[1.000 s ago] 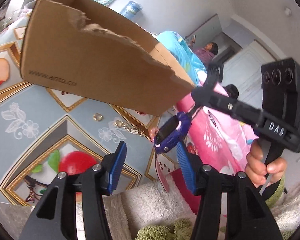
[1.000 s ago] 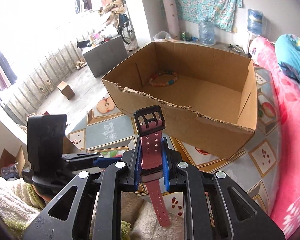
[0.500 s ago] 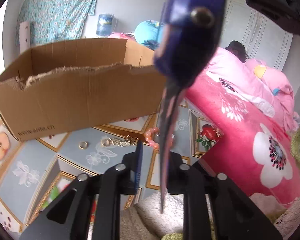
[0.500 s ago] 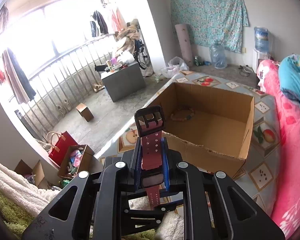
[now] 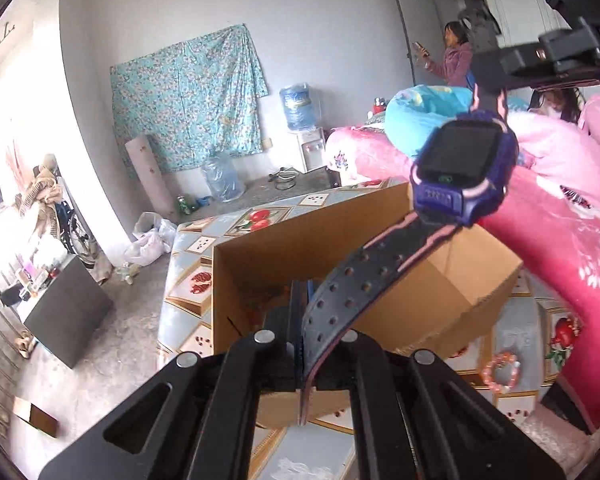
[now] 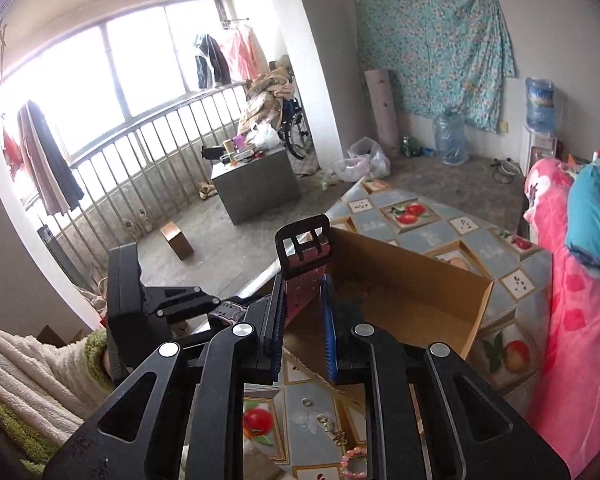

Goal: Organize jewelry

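A purple watch [image 5: 462,170] with a dark, pink-edged strap hangs in the air above the open cardboard box [image 5: 284,256]. My left gripper [image 5: 312,348] is shut on the lower strap end. My right gripper [image 6: 302,312] holds the buckle end of the strap [image 6: 303,256], pink side toward the camera; its jaws stand slightly apart around it. The right gripper shows in the left wrist view at the top right [image 5: 540,60]. The left gripper shows in the right wrist view at the left [image 6: 168,300]. The box [image 6: 412,292] lies below both.
On the patterned mat [image 6: 412,216] in front of the box lie a pink bead bracelet [image 5: 500,370], a small ring [image 6: 307,401] and a gold chain [image 6: 332,428]. A pink bed [image 5: 560,240] runs along the right. A grey cabinet [image 6: 256,184] stands on the floor.
Both grippers rose and tilted up with the watch. The left gripper closed on the lower strap. The box now sits lower in both views.
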### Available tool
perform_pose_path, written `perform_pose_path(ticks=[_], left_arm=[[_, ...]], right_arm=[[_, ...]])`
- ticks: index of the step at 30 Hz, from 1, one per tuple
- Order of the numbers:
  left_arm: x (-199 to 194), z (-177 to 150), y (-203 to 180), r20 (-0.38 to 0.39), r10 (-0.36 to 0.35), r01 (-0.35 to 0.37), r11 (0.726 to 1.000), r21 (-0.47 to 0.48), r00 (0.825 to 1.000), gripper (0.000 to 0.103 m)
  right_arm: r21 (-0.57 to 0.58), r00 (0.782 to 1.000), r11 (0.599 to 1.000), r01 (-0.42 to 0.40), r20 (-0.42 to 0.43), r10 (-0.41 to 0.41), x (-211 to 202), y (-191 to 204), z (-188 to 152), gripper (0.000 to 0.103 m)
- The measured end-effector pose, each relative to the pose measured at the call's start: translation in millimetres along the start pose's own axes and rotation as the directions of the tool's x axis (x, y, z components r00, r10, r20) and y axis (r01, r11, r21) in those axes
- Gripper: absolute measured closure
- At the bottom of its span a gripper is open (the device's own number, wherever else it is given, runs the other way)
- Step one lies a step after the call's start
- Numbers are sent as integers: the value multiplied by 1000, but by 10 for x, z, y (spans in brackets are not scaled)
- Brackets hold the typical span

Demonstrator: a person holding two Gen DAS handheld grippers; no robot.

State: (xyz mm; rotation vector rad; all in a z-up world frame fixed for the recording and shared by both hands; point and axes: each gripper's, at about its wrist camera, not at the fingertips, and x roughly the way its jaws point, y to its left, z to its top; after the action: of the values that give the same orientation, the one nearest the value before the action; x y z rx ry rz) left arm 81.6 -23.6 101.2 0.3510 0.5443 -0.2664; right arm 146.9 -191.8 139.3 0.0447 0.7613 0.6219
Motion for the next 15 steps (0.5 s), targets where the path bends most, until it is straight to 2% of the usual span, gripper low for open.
perform_pose_path(ticks=[4,7,10,13,14,15], left_arm=[[531,179,-21,-80,63,-50,985,163,995,101],[908,204,-142,-122,91,-51,952,301,988,101],[1284,213,-307,-184,116,-30,910,413,976,100],[1621,195,-443,-258,145,3,867,498,955,98],[1731,180,-464,-315,154,34,855,517,936,96],[1812,171,-474,-362,140,69,858,508,921,94]], right_arm=[[55,983,997,50,-182,-39,616,-440,-32,101],[80,949,992,102,-307,-73,1036,-745,-31,101],[58,907,987,152,-404,-116,1388,-986,7,101],[39,875,984,175,-465,-137,1620,-1184,53,101],[36,861,984,177,-490,-137,1697,-1230,46,100],[23,850,982,186,-506,-149,1757,-1261,39,97]])
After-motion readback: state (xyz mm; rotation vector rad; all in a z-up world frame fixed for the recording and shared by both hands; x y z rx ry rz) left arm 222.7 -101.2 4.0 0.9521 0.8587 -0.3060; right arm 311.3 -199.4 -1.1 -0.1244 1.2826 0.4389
